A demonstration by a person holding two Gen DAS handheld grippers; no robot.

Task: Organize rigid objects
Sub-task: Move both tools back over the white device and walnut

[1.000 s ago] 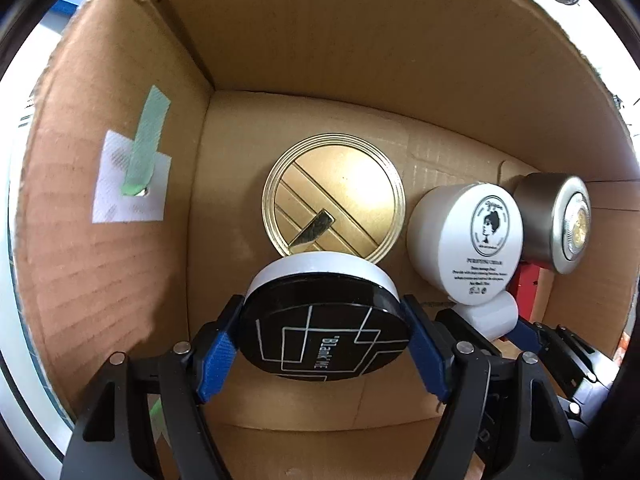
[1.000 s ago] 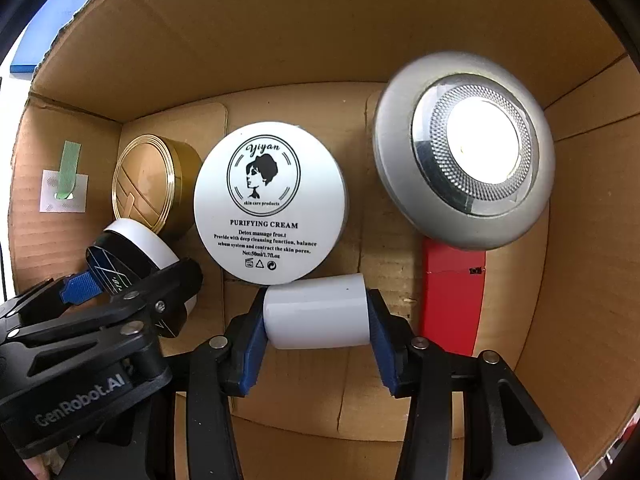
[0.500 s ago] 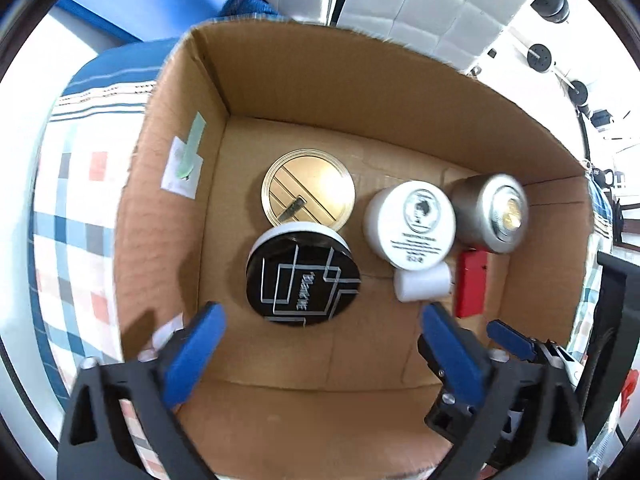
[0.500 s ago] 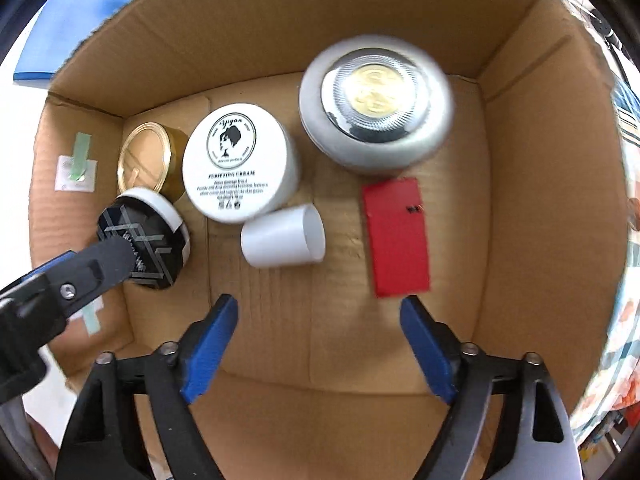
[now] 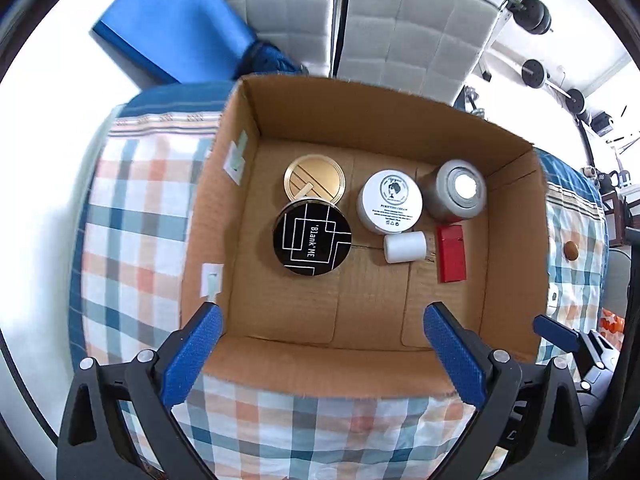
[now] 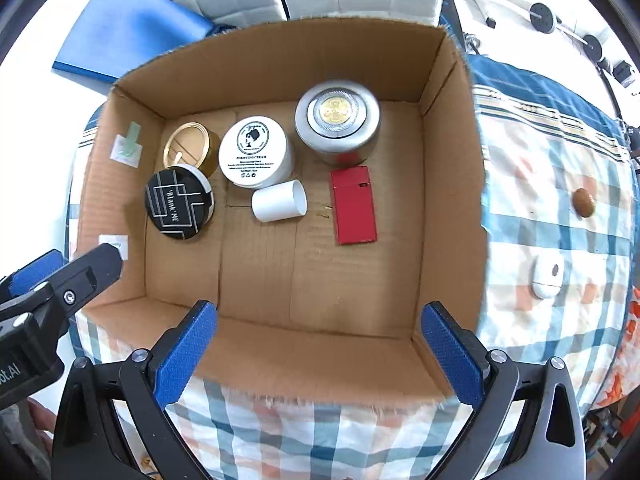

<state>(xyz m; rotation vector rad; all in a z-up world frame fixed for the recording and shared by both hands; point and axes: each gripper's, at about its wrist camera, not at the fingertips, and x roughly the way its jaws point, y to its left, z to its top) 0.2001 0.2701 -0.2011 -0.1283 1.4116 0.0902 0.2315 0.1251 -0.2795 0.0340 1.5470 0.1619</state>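
An open cardboard box [image 5: 376, 344] [image 6: 312, 352] stands on a checked cloth. Inside lie a black-lidded jar [image 5: 312, 236] [image 6: 179, 202], a gold tin [image 5: 314, 178] [image 6: 188, 152], a white cream jar [image 5: 390, 200] [image 6: 254, 156], a silver round jar [image 5: 456, 190] [image 6: 338, 120], a small white cylinder on its side [image 5: 405, 247] [image 6: 279, 201] and a flat red case [image 5: 451, 254] [image 6: 354, 206]. My left gripper [image 5: 324, 356] is open and empty above the box's near wall. My right gripper [image 6: 320, 352] is open and empty, also above the near wall.
On the cloth right of the box lie a brown round object [image 6: 583, 203] [image 5: 571, 251] and a small white device [image 6: 547, 276]. A blue mat [image 5: 172, 32] [image 6: 120, 28] and white padded panels [image 5: 400, 28] stand behind the box. The left gripper's body [image 6: 52, 300] shows at the right view's left edge.
Both grippers opened, leaving the black-lidded jar and the white cylinder on the box floor, then rose up and back out of the box.
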